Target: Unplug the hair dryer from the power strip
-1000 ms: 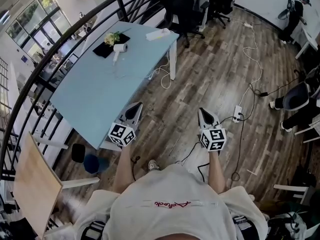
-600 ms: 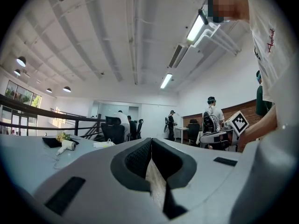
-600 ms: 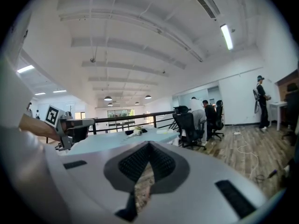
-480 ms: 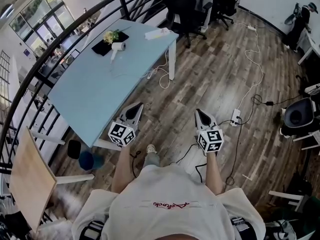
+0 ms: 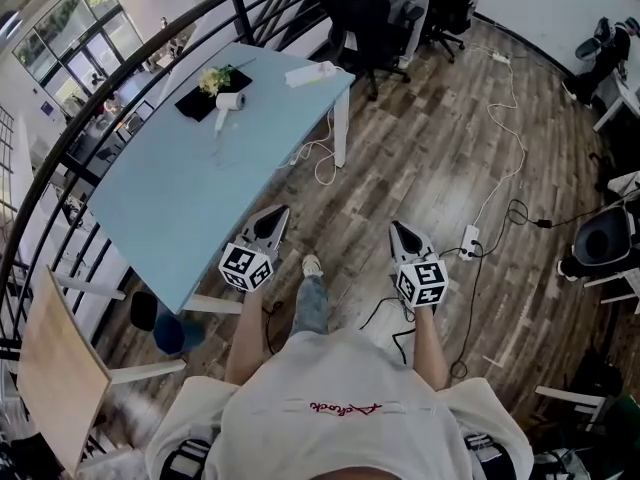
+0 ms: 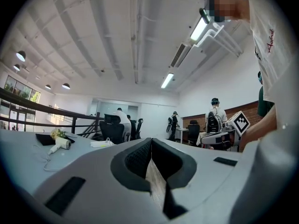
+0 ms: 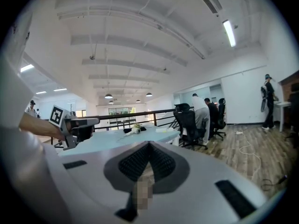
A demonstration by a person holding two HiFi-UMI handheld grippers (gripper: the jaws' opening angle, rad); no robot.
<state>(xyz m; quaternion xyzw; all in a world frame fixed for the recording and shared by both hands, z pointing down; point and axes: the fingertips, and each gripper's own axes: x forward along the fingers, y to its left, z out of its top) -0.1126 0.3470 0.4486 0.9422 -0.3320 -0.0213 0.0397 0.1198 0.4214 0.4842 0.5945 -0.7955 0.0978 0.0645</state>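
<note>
Head view: dryer (image 5: pixel 228 102) beyond hand-held gripper (image 5: pixel 277 213)

The long light-blue table (image 5: pixel 170 208) stands ahead on the left, along the black curved metal railing (image 5: pixel 130 73). On its far end lies the white hair dryer (image 5: pixel 226 102), just beside the black flat tray with flowers (image 5: pixel 195 98); a white flat object (image 5: pixel 312 70) lies at the far right corner. A thin white cable (image 5: pixel 318 156) hangs over the right edge of the table. Behind the table stand black office chairs (image 5: pixel 365 18). The white power strip (image 5: pixel 468 240) lies on the wooden plank floor (image 5: pixel 420 148), near the right gripper (image 5: pixel 395 226), on its right. The left gripper (image 5: pixel 277 211) is just beside the right edge of the table, at the near end.
</note>
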